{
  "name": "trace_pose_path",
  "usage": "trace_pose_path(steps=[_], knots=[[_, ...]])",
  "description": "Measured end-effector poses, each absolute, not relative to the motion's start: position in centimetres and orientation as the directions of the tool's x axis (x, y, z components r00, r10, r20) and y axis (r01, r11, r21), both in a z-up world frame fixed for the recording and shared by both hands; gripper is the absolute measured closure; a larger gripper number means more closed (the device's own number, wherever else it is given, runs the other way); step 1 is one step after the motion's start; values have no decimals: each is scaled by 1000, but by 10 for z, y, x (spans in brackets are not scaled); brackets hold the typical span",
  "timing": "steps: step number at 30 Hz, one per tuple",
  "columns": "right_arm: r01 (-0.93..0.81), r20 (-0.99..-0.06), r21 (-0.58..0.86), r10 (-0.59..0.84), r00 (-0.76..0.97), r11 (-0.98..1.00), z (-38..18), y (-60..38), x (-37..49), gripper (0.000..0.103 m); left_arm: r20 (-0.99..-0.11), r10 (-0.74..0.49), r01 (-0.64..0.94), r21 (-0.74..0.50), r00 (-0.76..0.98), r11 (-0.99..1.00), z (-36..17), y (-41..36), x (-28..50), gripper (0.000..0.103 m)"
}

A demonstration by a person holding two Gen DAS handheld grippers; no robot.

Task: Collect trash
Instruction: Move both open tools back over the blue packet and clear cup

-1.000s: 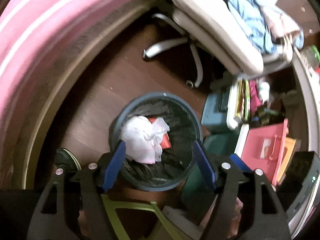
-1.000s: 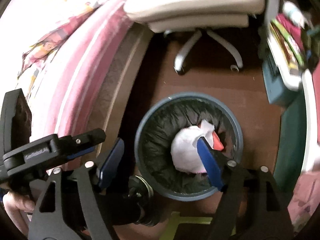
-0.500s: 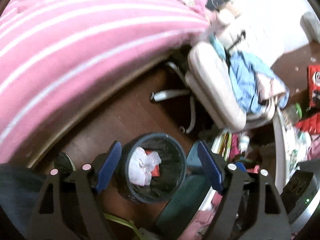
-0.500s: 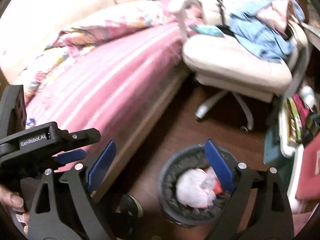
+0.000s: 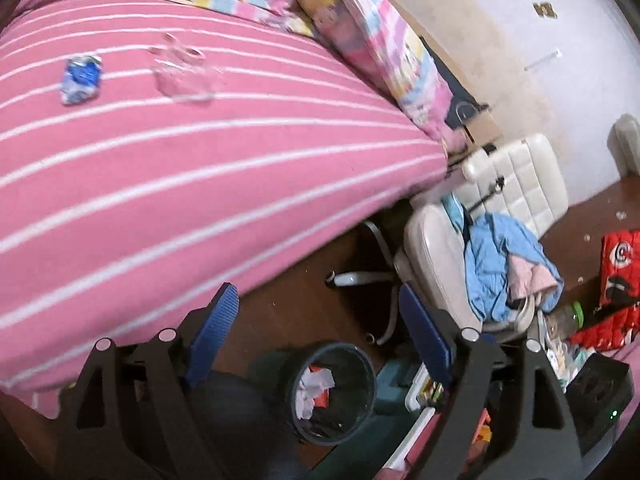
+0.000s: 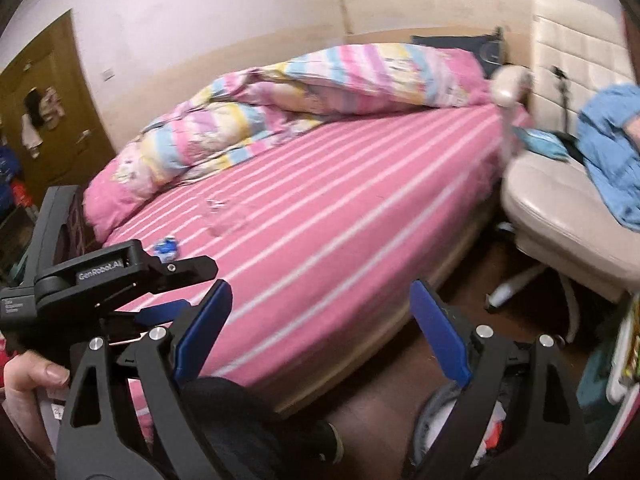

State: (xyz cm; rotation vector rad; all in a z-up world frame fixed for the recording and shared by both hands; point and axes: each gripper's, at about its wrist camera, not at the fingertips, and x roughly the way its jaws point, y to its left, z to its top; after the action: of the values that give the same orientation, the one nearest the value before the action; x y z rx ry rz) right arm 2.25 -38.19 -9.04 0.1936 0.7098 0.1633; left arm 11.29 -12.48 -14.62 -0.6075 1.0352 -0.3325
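Observation:
A dark round trash bin (image 5: 332, 390) stands on the floor below me, holding white crumpled paper and a red scrap. It shows partly at the bottom of the right wrist view (image 6: 492, 424). A crumpled blue wrapper (image 5: 80, 80) and a clear plastic piece (image 5: 182, 72) lie on the pink striped bed (image 5: 180, 168); both show in the right wrist view too, the wrapper (image 6: 167, 246) nearer than the clear piece (image 6: 224, 216). My left gripper (image 5: 318, 304) is open and empty above the floor. My right gripper (image 6: 320, 300) is open and empty, facing the bed. The left gripper body (image 6: 120, 276) shows at left.
A cream office chair (image 5: 496, 220) with blue clothes stands right of the bed. A rumpled pastel quilt (image 6: 320, 88) lies at the bed's far side. Boxes and books (image 5: 424, 388) crowd the floor right of the bin. A brown door (image 6: 44, 104) is far left.
Both grippers rose and tilted up away from the bin toward the bed. The bin shrank to the bottom of both views; the bed's trash came into sight.

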Motion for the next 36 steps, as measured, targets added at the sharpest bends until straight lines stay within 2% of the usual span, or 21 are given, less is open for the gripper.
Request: trace_pose_path(steps=[9,18,28,36], knots=[[-214,-637,236,318,702,948,-81,-305,77,14,-712,-440,-147,-599,547,787,-147,-36,130,23],[-291,-667,254,385,637,922,-98,-250,142,14,-748,-359,-270,-572,558,774,-165,36,163,23],[-344,-706,251,414,574,905,-130,-206,220,14,-775,-305,-362,-554,553,750,-193,98,204,23],[-387,-727,237,427,537,891,-146,-173,277,14,-801,-292,-379,-525,523,762,-218,115,242,23]])
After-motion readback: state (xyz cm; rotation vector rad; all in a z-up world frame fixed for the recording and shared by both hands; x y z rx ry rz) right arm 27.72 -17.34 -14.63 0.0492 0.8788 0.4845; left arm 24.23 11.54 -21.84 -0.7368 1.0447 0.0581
